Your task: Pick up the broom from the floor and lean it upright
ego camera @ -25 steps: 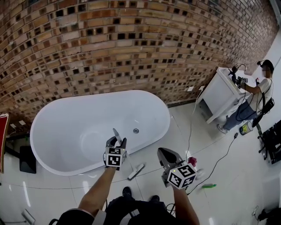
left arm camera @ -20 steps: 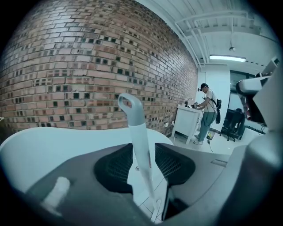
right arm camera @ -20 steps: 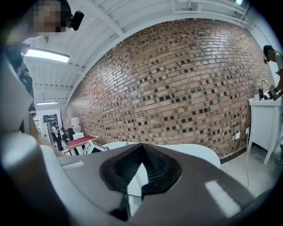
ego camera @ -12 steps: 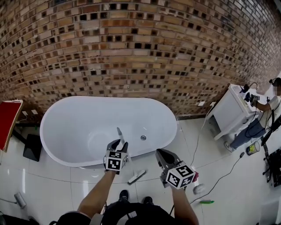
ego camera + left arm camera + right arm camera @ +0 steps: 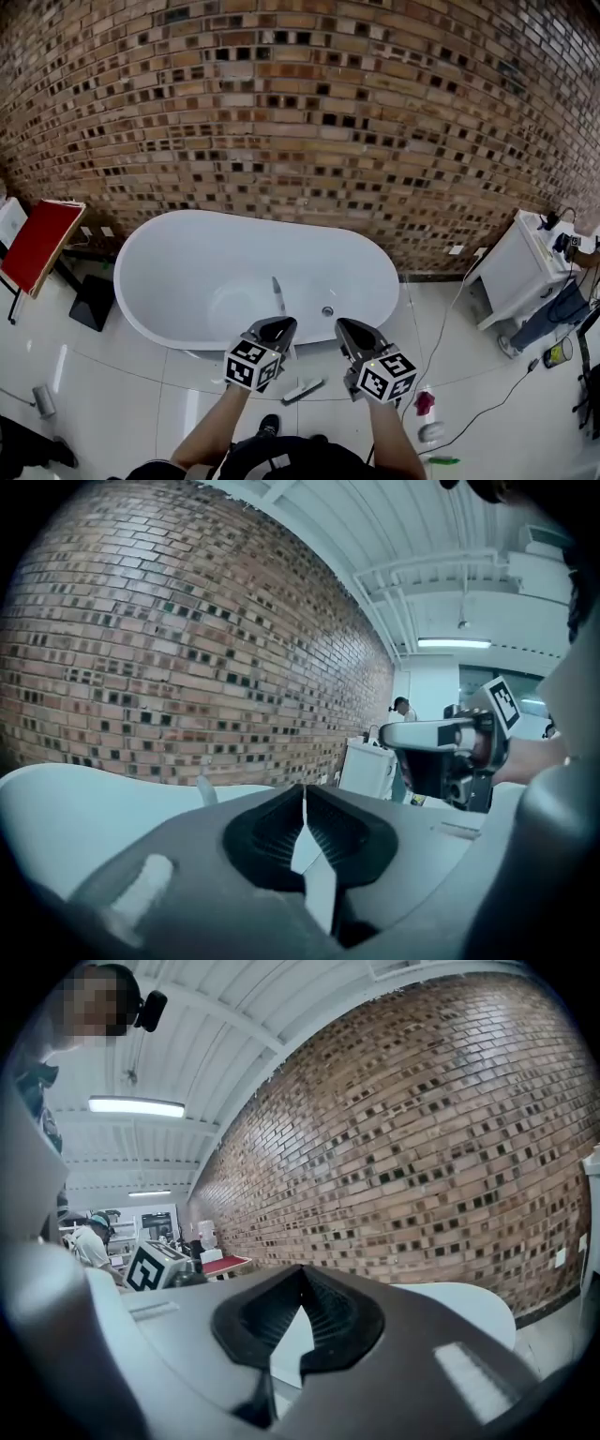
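The broom leans upright against the white bathtub [image 5: 150, 246]. Its head [image 5: 305, 390] rests on the floor tiles and its grey handle tip [image 5: 277, 294] shows over the tub, also seen as a pale handle tip [image 5: 204, 789] in the left gripper view. My left gripper [image 5: 281, 324] [image 5: 303, 789] hovers beside the handle, apart from it, jaws closing with nothing between them. My right gripper [image 5: 345, 326] [image 5: 302, 1271] is held level next to it, shut and empty.
A brick wall [image 5: 300, 112] runs behind the tub. A white cabinet [image 5: 520, 272] stands at the right with a person [image 5: 553, 319] beside it. A pink-topped bottle [image 5: 425, 405], a cable [image 5: 469, 412] and a red board [image 5: 37, 244] are on the floor.
My left gripper has lifted and shifted right, away from the broom handle it was open around, and its jaws have come together. The right gripper rose slightly.
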